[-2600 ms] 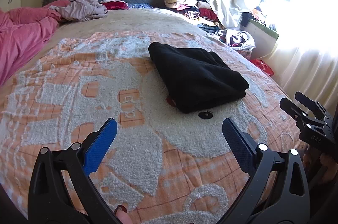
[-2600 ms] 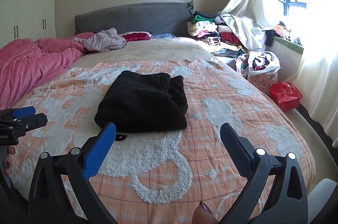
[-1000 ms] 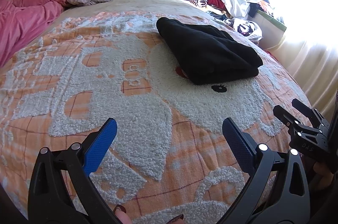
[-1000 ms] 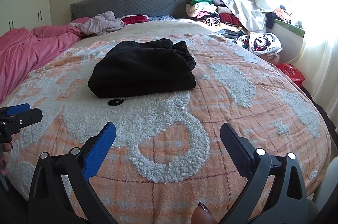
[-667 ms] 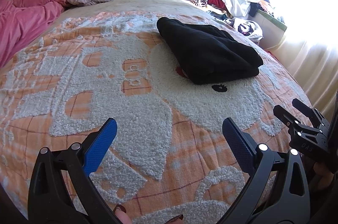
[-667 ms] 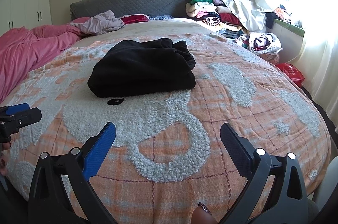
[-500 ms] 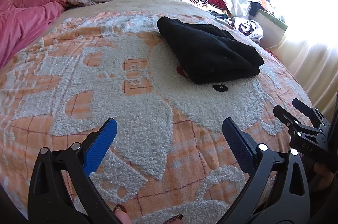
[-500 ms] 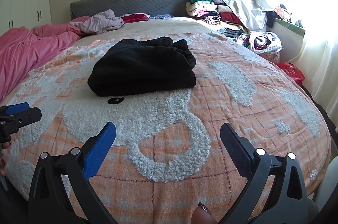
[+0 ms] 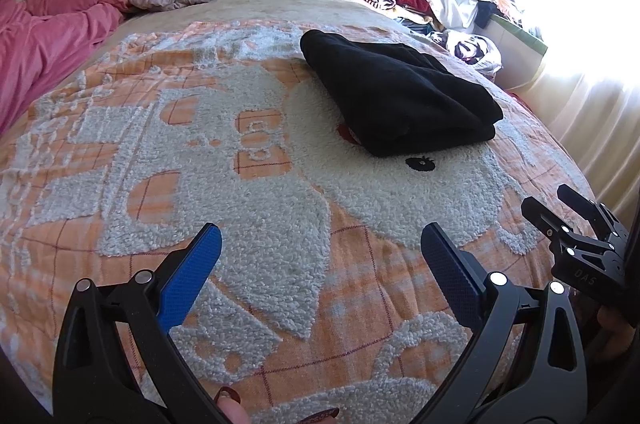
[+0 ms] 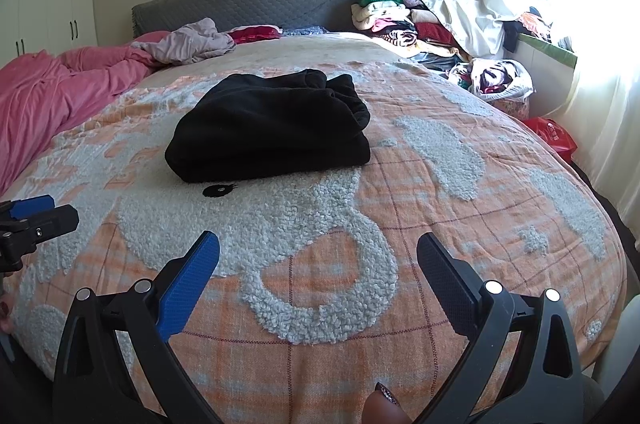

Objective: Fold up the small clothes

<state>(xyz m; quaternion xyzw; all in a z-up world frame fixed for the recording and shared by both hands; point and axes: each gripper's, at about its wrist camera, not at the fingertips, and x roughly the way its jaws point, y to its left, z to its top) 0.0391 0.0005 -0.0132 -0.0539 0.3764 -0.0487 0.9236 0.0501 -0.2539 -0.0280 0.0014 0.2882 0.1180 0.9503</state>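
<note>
Grippers, two, black-framed with blue textured pads. Left gripper: jaws spread wide, nothing between them, low over the bedspread. Right gripper: jaws likewise wide apart and empty; seen from the left wrist view at 4 o'clock. Orange-checked bedspread with raised white fleece motifs: covers the bed beneath both tools. Folded black fleece garment: compact thick rectangle, several layers stacked, rounded fold edge facing the cameras, looser bunched folds at its far right corner; lies mid-bed at 12 o'clock, well apart from both grippers. Pink quilt: 10 o'clock. Grey quilted headboard: farthest. Heap of mixed clothes: 1 o'clock.
</note>
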